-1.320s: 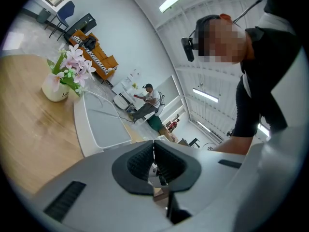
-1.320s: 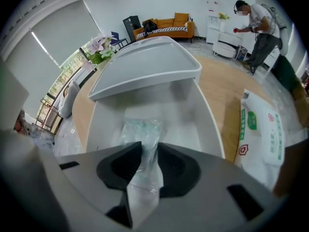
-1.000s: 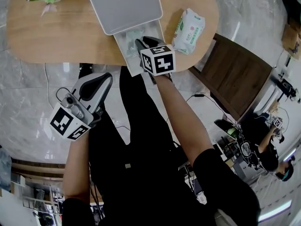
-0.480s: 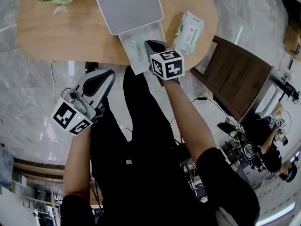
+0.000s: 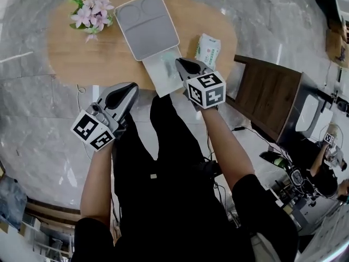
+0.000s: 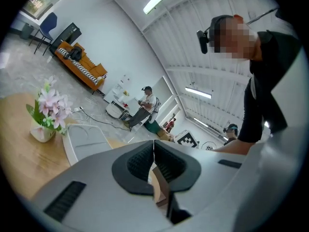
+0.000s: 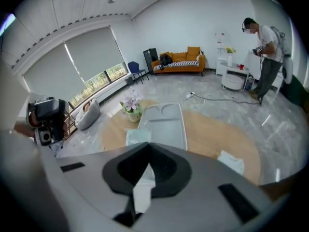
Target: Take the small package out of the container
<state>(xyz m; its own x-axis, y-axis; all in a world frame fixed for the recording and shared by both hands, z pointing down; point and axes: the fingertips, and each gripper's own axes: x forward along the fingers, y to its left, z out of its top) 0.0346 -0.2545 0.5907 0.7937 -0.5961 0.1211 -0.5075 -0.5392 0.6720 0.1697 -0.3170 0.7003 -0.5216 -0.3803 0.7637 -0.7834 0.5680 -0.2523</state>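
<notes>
Right gripper (image 5: 183,64), jaws pressed together, hangs above the near edge of the oval table (image 5: 92,59), just right of the open grey container (image 5: 147,26). The small pale package (image 5: 163,72) lies in the container's lower tray, beside and beneath that gripper. Whether they touch is not discernible. Left gripper (image 5: 128,89), jaws likewise together and empty, is off the table's near edge.

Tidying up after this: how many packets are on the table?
2. A green-white packet right of the container; a clear packet at its near edge. More may be hidden inside.
</notes>
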